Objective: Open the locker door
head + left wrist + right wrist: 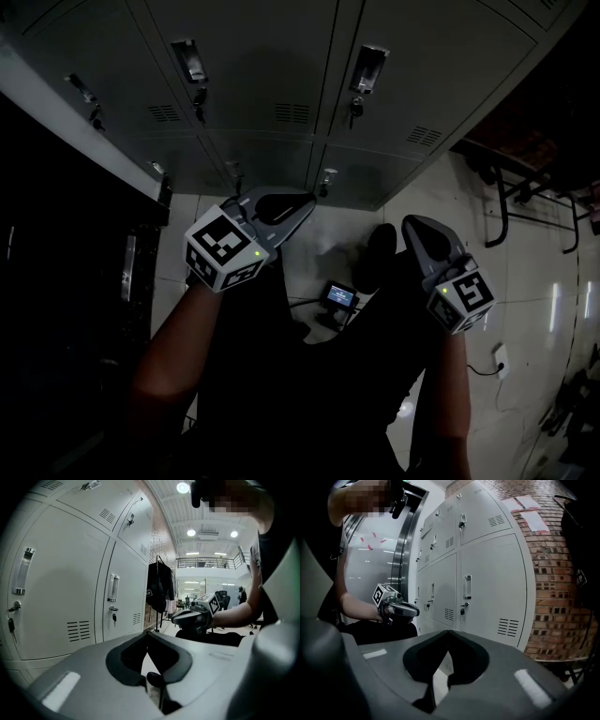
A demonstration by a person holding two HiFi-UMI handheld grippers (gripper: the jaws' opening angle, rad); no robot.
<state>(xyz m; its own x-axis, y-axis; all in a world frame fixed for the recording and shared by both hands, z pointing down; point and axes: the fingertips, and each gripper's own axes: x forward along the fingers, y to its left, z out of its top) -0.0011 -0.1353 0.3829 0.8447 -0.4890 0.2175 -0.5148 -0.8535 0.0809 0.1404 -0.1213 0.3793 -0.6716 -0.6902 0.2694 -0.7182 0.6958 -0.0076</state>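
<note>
A bank of grey lockers point(281, 75) stands in front of me with all doors closed. Each door has a recessed handle point(368, 67) and a key hanging in the lock point(355, 108) beneath it. My left gripper point(305, 202) is held short of the lower doors with its jaws shut and nothing between them. To its right, my right gripper point(412, 225) is also shut and empty, away from the lockers. In the left gripper view the shut left gripper point(147, 632) has a door handle point(112, 587) to its left. In the right gripper view the right gripper point(449, 632) faces a handle point(467, 587) and key point(462, 610).
A small device with a lit screen point(339, 297) lies on the tiled floor with cables. A metal rack point(511, 192) with hanging clothes point(159, 588) stands right of the lockers by a brick wall point(555, 597). A dark cabinet point(56, 281) is on the left.
</note>
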